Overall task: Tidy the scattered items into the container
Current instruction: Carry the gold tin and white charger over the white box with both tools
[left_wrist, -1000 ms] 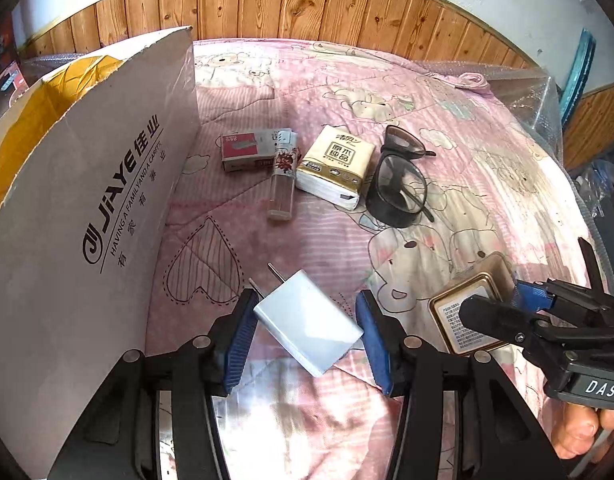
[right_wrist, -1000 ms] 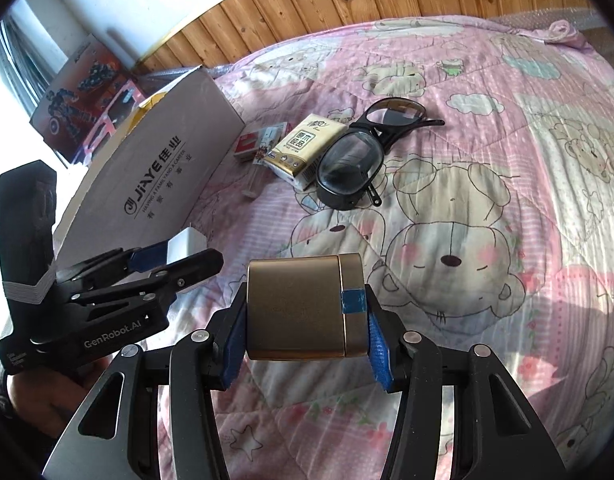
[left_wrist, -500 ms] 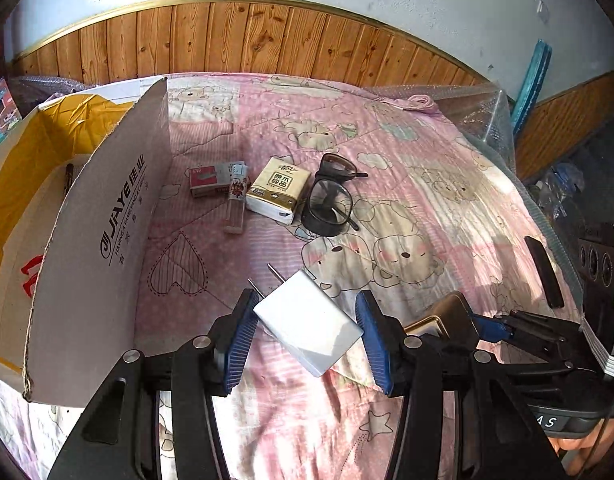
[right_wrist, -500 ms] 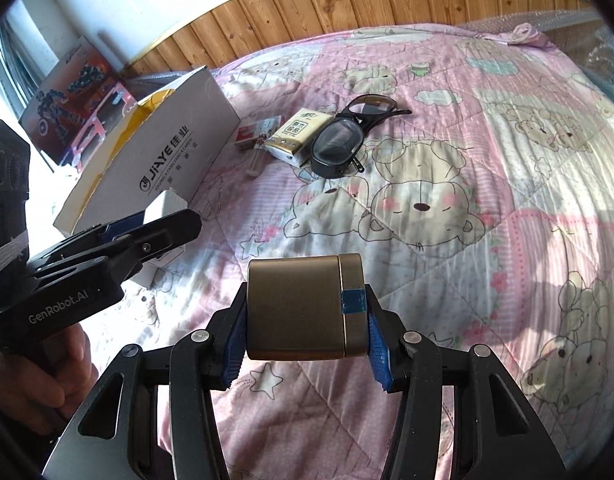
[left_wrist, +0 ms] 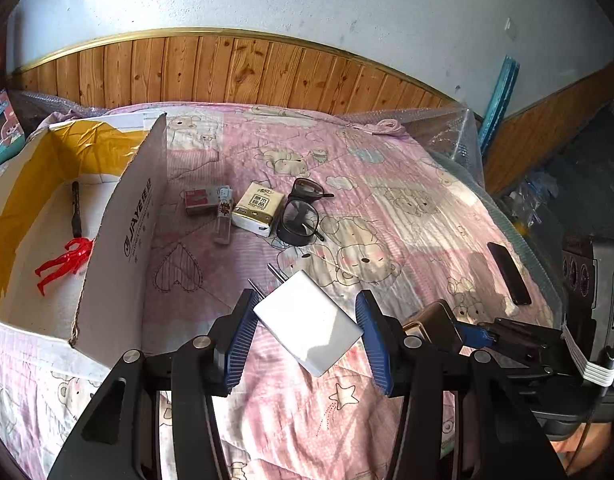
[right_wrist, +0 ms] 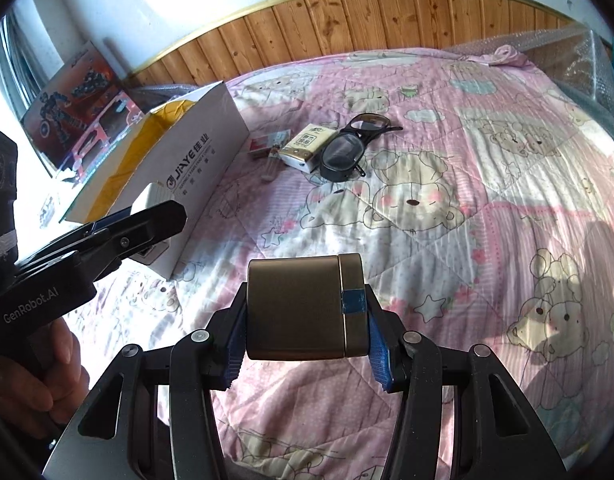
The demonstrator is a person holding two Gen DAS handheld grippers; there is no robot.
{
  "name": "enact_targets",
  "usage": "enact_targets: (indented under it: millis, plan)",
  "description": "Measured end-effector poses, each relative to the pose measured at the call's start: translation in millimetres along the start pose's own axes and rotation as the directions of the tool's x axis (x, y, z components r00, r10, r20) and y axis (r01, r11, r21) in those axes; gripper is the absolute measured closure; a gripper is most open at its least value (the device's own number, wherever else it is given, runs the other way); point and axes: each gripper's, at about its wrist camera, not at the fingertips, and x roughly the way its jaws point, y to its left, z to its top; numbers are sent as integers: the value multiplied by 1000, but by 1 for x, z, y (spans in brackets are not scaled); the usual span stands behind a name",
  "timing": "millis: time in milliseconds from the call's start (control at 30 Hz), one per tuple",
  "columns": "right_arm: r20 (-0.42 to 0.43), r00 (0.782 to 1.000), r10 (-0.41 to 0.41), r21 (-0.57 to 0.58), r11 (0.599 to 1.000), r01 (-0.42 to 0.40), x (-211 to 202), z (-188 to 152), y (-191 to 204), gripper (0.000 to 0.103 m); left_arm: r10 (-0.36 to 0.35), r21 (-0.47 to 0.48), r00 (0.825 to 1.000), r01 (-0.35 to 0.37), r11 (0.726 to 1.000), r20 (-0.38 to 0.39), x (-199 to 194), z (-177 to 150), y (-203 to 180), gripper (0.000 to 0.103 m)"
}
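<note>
My left gripper [left_wrist: 305, 338] is shut on a white plug charger [left_wrist: 307, 322], held above the pink quilt with its prongs pointing away. My right gripper [right_wrist: 303, 338] is shut on a bronze metal case [right_wrist: 303, 308]; the case [left_wrist: 431, 322] also shows at the right in the left wrist view. The open cardboard box [left_wrist: 123, 240] stands to the left, with a red toy figure [left_wrist: 63, 260] and a black pen [left_wrist: 75, 210] inside. On the quilt lie a red packet [left_wrist: 199, 200], a lighter [left_wrist: 223, 220], a tissue pack [left_wrist: 259, 208] and dark glasses [left_wrist: 303, 214].
A dark phone [left_wrist: 509, 272] lies near the bed's right edge. Wooden wall panelling [left_wrist: 227, 72] runs behind the bed, with bubble wrap [left_wrist: 447, 128] at the far right corner. A toy carton [right_wrist: 75, 104] stands beyond the box. A hand [right_wrist: 39, 376] grips the left tool.
Both grippers have risen and drawn back from the quilt, each still holding its item. The box interior with the red figure and pen has come into view.
</note>
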Motion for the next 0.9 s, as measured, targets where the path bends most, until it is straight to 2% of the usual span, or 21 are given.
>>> enact_targets:
  millis: [300,667,900]
  plan:
    - [21,1000,1,-29,1000,0,-14,-11,26,50,-17,-13,999,18,1000,41,-34,-10,3,52]
    - [63,997,37,-147,989,-27,-22,10,84,50,6,-51,986,3,999,166,-90,13,34,52]
    - [69,995,72,-212,976,-55,-19,26,112,50,47,-96,981,-29,995,190,-106,19,63,52]
